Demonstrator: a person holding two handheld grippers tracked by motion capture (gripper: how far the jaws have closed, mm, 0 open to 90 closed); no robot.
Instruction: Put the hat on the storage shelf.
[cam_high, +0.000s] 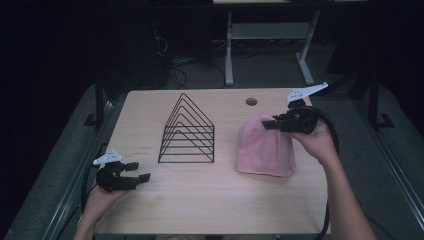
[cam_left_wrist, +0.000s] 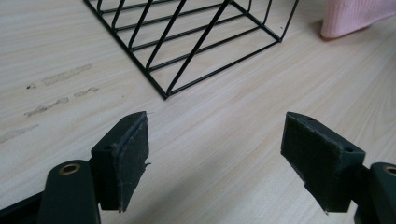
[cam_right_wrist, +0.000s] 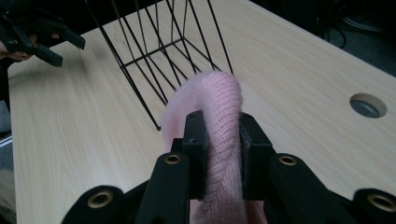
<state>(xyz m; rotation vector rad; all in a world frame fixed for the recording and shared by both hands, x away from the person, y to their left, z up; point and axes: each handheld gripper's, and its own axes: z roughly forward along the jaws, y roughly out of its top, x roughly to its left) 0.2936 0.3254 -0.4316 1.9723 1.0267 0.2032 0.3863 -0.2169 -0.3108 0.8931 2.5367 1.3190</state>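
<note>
The right gripper (cam_high: 268, 123) is pinching a fold at the top of a pink knitted hat (cam_high: 264, 150), its jaws pressing tight on the wool from both sides. In the right gripper view the knit (cam_right_wrist: 219, 121) is bulging up between the pads in a thick ridge. The hat is hanging from that pinch as a soft dome, its lower edge touching the wooden table (cam_high: 215, 205) on the right half, just beside the black wire rack (cam_high: 189, 131) and apart from it. A round cable hole (cam_high: 251, 101) is sitting in the tabletop behind the hat.

The left gripper (cam_high: 140, 171) is resting low near the table's front left corner with its jaws spread wide and nothing between them — in the left gripper view the bare pads (cam_left_wrist: 133, 161) are pointing toward the near corner of the rack (cam_left_wrist: 196, 46), with a pink edge of the hat (cam_left_wrist: 355, 16) beyond it.

Several things could be going wrong from here. The grip is taking only a narrow fold, so the knit may be stretching or sliding out if the hat is being lifted quickly or dragged by its hem across the wood. The hat is limp, and a swing toward the rack could be snagging loops of yarn on the thin wire ends or tipping the light frame. And if the left gripper is coming in to help, it is crossing right past the rack's corner — a careless approach could be knocking it.
</note>
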